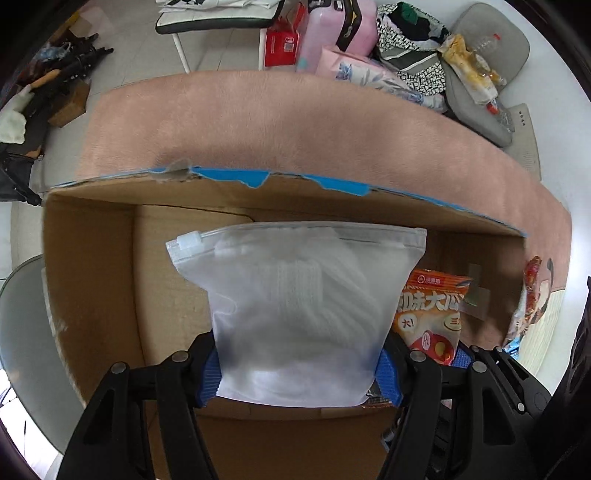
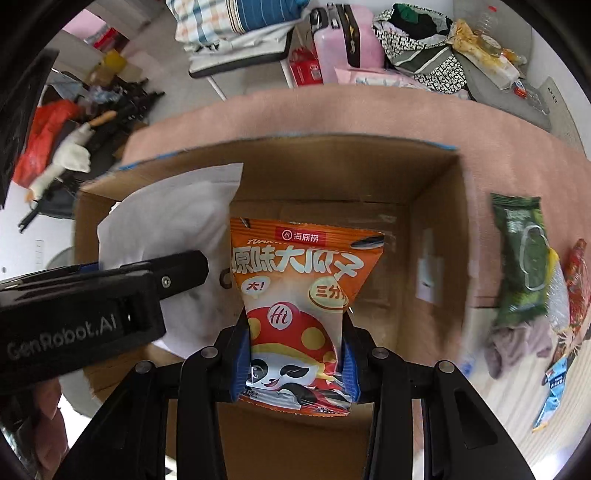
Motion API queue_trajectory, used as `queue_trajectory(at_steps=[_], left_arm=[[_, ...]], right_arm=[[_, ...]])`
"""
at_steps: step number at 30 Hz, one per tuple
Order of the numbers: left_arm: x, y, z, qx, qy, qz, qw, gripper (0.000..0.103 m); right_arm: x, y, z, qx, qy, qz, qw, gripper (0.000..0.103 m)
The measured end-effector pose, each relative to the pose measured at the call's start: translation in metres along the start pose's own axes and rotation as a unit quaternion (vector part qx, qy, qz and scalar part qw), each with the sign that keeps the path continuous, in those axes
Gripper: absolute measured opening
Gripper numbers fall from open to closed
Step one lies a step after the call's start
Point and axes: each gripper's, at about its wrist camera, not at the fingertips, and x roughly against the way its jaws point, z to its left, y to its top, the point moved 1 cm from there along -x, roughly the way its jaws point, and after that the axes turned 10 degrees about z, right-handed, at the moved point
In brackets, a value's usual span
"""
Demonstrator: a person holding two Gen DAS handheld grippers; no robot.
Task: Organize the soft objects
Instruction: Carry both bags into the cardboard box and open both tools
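Now the frosted zip bag [image 1: 299, 314] hangs pinched in the left gripper [image 1: 299, 369], directly above the open cardboard box [image 1: 92, 258]. Just right of it, the right gripper [image 2: 295, 365] clamps an orange snack packet [image 2: 295, 295], also above the box. More packets [image 2: 521, 258] lie right, on the pink mat [image 1: 295, 122]. Nothing blocks the drop.

pink suitcase [image 1: 334, 29], grey cushion [image 1: 491, 70]
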Motion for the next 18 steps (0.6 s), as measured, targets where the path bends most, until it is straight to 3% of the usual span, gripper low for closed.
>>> queue_trajectory(at_steps=[12, 14, 15, 18], left_arm=[[-0.023, 0.003, 0.005, -0.011, -0.017, 0.024, 0.9995, 0.069], [-0.016, -0.002, 0.006, -0.015, -0.012, 0.018, 0.9996, 0.071], [-0.012, -0.004, 0.007, -0.017, -0.007, 0.013, 0.9997, 0.075], [0.008, -0.019, 0.011, -0.023, 0.011, -0.009, 0.9996, 0.089]], right_arm=[[-0.034, 0.029, -0.003, -0.016, -0.035, 0.012, 0.999, 0.044], [-0.033, 0.031, -0.002, -0.016, -0.038, 0.013, 0.999, 0.052], [-0.032, 0.031, -0.002, -0.015, -0.039, 0.012, 0.999, 0.071], [-0.024, 0.023, 0.002, -0.009, -0.037, 0.011, 0.999, 0.08]])
